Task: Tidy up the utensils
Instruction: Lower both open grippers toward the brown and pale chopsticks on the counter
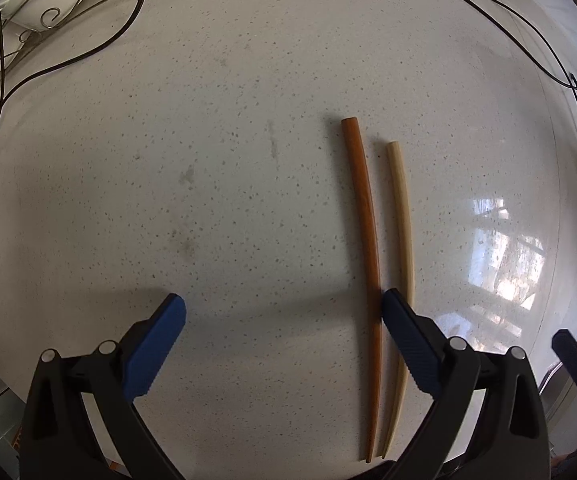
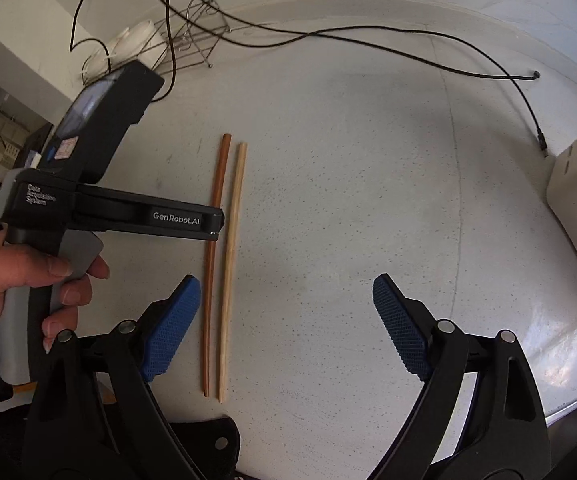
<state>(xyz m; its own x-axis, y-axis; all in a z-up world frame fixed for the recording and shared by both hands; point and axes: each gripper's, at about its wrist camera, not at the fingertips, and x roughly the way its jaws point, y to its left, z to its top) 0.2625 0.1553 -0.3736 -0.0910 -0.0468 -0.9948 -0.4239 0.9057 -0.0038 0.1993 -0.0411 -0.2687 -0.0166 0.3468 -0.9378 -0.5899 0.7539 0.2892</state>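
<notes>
Two chopsticks, a brown chopstick [image 1: 365, 216] and a pale chopstick [image 1: 402, 216], are laid side by side on the speckled bench [image 1: 228, 140]. The left gripper [image 1: 284, 312] and right gripper [image 2: 286, 292] are both held with jaws wide apart, nothing gripped.

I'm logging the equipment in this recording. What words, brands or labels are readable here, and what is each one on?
"GenRobot.AI": on the black side arm of the left gripper, right wrist view.
"Data Acquisition System": white print on the black gripper body above the hand.
Small reddish sticker on the upper housing: too blurred to read.
Left wrist view: no text.
</notes>
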